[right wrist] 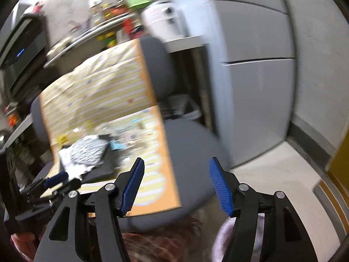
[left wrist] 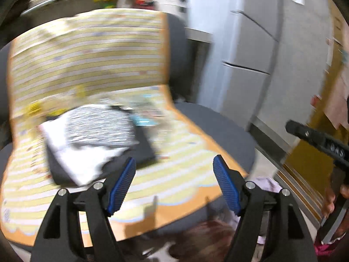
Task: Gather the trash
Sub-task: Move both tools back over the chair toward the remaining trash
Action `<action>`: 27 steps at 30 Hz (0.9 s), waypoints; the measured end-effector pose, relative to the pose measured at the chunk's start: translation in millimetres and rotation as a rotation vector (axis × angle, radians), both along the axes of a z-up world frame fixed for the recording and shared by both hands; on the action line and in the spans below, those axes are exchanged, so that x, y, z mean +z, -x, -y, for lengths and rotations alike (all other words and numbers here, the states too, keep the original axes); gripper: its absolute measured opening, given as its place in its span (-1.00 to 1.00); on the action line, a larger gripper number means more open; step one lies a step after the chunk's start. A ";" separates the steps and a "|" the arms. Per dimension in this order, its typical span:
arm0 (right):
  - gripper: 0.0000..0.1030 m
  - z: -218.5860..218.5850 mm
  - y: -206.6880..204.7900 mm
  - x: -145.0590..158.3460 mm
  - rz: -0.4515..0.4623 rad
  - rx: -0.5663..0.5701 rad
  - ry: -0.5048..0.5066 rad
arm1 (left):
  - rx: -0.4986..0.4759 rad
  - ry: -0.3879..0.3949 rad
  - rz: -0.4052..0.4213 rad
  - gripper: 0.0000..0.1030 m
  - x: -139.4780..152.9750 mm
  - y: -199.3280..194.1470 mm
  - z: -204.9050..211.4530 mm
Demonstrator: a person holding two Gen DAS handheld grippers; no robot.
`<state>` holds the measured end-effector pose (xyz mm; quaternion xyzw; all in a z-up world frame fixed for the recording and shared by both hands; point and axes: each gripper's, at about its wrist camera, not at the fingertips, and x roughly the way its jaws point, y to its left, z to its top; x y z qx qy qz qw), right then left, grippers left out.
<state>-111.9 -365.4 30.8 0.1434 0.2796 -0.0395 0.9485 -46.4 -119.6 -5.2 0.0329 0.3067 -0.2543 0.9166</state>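
Wrapper (left wrist: 98, 126) print blurred; unreadable

A grey padded chair (left wrist: 222, 128) draped in striped yellow cloth (left wrist: 87, 50) carries a heap of crumpled wrappers (left wrist: 96, 128) mid-seat; its front strip lies bare. Bare pale floor (right wrist: 272, 174) beside the grey refrigerator (right wrist: 257, 100) leaves passage rightward.

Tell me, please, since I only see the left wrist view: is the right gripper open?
Observer: Yes, the right gripper is open and holds nothing.
Operator: What is it facing?
Observer: The grey chair, with the crumpled wrappers off to its left.
Operator: Is anything standing left of the chair?
Observer: A black appliance with a small blue light.
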 end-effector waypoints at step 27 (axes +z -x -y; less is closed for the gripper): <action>0.35 -203.2 -201.9 -54.0 -0.147 0.469 0.127 | 0.428 -0.056 -0.072 0.39 -37.0 -60.8 -158.1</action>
